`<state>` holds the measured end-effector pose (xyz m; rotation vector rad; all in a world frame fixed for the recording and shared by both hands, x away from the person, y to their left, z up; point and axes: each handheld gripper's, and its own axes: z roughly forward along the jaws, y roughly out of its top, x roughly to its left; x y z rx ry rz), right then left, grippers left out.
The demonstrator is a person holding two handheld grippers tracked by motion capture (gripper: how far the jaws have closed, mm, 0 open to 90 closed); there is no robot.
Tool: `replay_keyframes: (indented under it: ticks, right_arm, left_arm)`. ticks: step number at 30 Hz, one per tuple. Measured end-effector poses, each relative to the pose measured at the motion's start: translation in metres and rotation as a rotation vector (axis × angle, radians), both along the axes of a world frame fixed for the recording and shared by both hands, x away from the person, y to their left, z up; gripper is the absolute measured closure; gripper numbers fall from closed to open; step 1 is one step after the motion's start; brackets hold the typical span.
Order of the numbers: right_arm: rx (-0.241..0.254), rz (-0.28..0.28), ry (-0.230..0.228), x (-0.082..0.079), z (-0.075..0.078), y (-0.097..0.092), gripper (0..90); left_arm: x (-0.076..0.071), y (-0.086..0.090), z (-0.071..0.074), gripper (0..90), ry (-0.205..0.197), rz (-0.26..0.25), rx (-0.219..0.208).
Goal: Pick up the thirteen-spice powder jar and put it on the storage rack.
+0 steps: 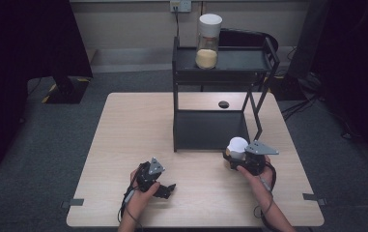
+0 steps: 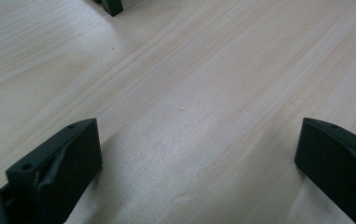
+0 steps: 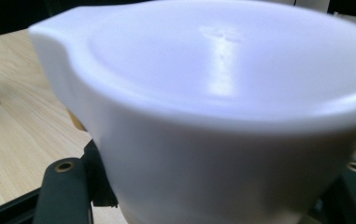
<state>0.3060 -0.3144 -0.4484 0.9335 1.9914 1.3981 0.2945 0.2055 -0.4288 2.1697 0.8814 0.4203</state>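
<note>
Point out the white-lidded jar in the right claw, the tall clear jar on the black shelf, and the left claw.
white-lidded jar (image 1: 237, 144): high view, white lid.
tall clear jar (image 1: 207, 58): high view, yellow-filled lower body.
left claw (image 1: 168, 188): high view, between the black fingertips.

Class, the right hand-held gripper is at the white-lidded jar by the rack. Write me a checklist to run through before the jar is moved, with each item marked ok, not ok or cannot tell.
1. Right hand-held gripper closed on the white-lidded jar: ok; the jaws flank it in the right gripper view.
2. Lid seated on that jar: ok, as far as it shows.
3. Grip firm enough to lift: cannot tell.
4. Left hand-held gripper out of the way: ok; open over bare table.
5. Lower shelf of the black rack free: ok.
6. Upper shelf has room beside the other jar: ok.
</note>
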Motion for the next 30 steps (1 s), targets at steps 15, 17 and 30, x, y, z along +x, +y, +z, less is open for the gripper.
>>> replay_keyframes:
  ticks: [15,17,30]
  right_arm:
    - [-0.001,0.041,0.017,0.015,0.029,0.0,30.7]
    - [-0.003,0.046,0.017,0.016,0.032,0.001,30.7]
    - [0.02,0.089,0.038,0.032,0.068,0.005,30.7]
  left_arm:
    - [0.0,0.0,0.0,0.0,0.0,0.0,-0.001]
    - [0.0,0.0,0.0,0.0,0.0,0.0,-0.001]
    - [0.0,0.0,0.0,0.0,-0.001,0.001,0.0]
